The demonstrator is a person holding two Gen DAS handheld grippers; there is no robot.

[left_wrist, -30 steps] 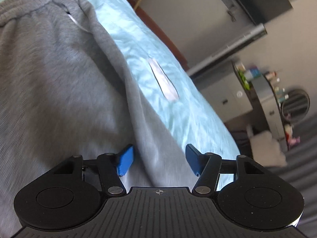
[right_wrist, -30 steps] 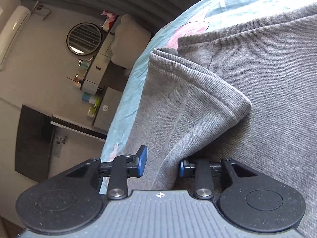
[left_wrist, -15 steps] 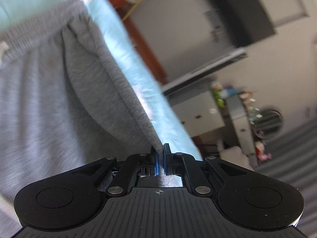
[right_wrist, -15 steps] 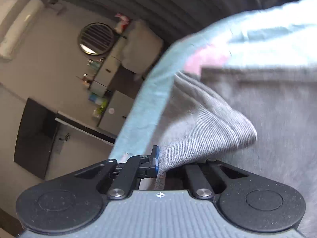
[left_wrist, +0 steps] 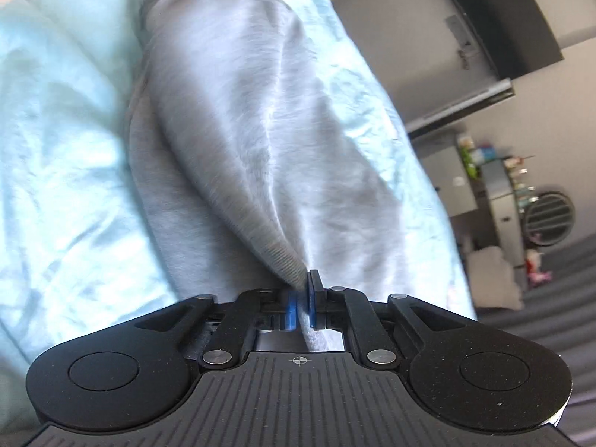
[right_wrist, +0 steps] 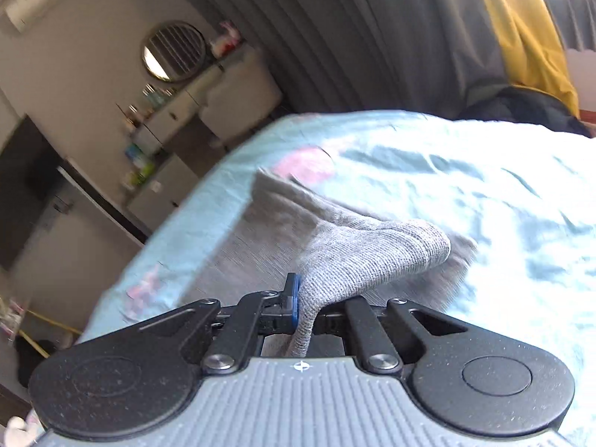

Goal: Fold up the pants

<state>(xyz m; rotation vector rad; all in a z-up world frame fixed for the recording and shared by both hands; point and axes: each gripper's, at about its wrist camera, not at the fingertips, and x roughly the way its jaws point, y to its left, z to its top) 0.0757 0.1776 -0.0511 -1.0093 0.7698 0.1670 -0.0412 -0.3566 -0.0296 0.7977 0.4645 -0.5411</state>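
Pants (left_wrist: pixel 238 119): grey knit fabric, lying on a bed and partly lifted from it. In the left wrist view the cloth runs as a long ridge from the far end of the bed down to the camera, one fold raised and drawn to a point at the gripper. In the right wrist view a thick ribbed edge (right_wrist: pixel 376 253) bulges up and over to the right, with flatter grey cloth spread on the bed behind and to its left.

Left gripper (left_wrist: pixel 302 301): blue pads pressed together on the pointed fold of the pants, a strip of grey cloth pinched between them and passing back toward the gripper body.

Right gripper (right_wrist: pixel 303 309): closed on the ribbed edge; the left blue pad shows against the fabric, the right pad hidden behind the cloth that drapes over it.

Bed sheet (left_wrist: pixel 67 156): pale turquoise, wrinkled, with pink printed patches; it lies under the pants on all sides.

Surroundings: round mirror (right_wrist: pixel 173 52) on a pale wall, white cabinets with small bottles on top, dark screen (left_wrist: pixel 495 18) on the wall, grey pleated curtain (right_wrist: pixel 354 37), yellow cloth (right_wrist: pixel 521 26) at the far right. Both views are blurred in places.
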